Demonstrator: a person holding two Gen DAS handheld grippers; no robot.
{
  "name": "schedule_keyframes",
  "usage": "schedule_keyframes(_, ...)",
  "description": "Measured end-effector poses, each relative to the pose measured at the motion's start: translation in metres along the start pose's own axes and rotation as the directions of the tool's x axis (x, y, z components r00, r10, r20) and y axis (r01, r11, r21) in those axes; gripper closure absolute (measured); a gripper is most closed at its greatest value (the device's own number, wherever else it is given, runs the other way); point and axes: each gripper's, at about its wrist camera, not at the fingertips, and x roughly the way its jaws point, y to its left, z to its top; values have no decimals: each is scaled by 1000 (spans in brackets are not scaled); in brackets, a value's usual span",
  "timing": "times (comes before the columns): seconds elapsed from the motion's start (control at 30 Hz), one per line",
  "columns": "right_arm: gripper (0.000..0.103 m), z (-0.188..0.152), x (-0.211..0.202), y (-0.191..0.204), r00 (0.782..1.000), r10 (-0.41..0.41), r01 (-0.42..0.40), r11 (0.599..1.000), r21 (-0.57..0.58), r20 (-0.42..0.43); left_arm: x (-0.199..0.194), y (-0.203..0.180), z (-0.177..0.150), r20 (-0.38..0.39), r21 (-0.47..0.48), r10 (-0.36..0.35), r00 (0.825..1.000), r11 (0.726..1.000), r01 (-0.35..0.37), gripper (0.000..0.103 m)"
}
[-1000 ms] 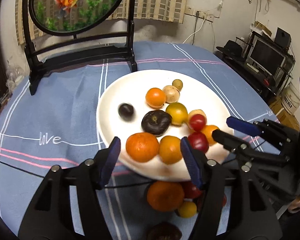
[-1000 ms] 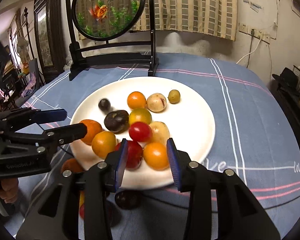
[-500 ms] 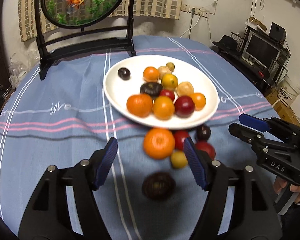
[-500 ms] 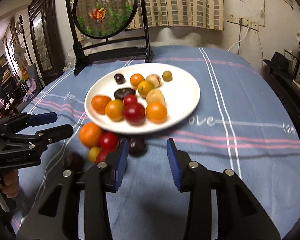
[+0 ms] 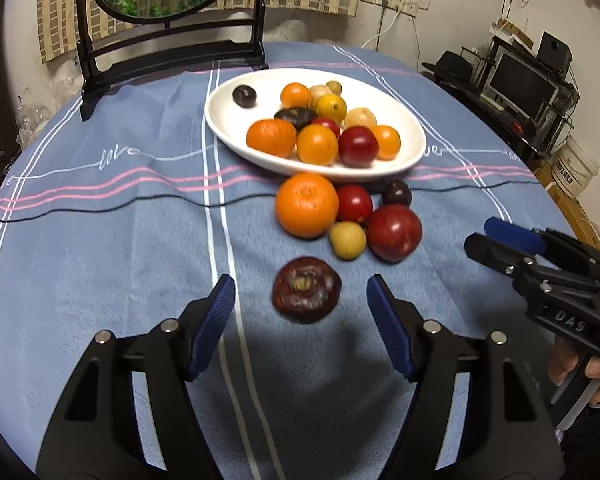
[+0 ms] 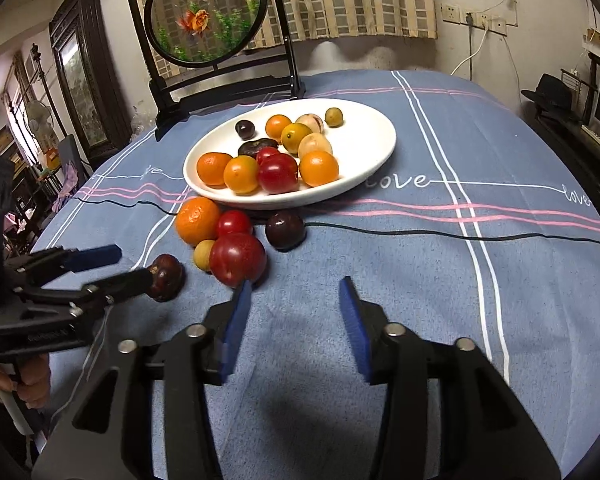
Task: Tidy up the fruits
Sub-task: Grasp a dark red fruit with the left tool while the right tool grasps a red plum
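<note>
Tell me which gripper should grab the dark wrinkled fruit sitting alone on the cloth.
Left. The left gripper is open with the dark fruit lined up just ahead between its fingers. The right gripper is also open, but faces bare tablecloth, with the fruit off to its side.

Glossy white plate [image 5: 414,148] sits on matt blue woven cloth [image 5: 100,240].

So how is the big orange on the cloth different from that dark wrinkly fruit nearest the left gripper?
The big orange is bright, round and smooth; the dark fruit is maroon, flatter and wrinkled, its stem scar facing up. The big orange touches a red fruit just below the white plate; the dark fruit lies alone. Both rest on the blue cloth, off the plate.
</note>
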Motion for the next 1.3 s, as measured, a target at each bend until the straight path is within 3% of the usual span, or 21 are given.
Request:
schedule_keyframes(0.27,46,0,-2,2,1000,-11,12,1000,-17,15,18,-5,-5,-49,14,-17,999,1000,18,34)
schedule_keyframes(0.43,46,0,0,3,1000,-5,5,1000,-20,4,28,-6,-8,-65,29,-3,998,1000,4,60)
schedule_keyframes(0.7,46,5,6,18,1000,-13,10,996,-86,-28,24,-1,-6,-66,23,-18,998,1000,19,60)
schedule_keyframes(1.03,46,8,46,44,991,-31,8,985,-174,-131,17,9,-3,-50,4,-31,998,999,31,60)
schedule_keyframes(1.23,46,13,61,55,990,-45,16,978,-207,-136,17,10,-3,-49,1,-37,998,999,37,60)
schedule_keyframes(1.3,54,15,64,58,991,-52,24,974,-224,-122,17,11,-3,-49,0,-36,998,999,36,60)
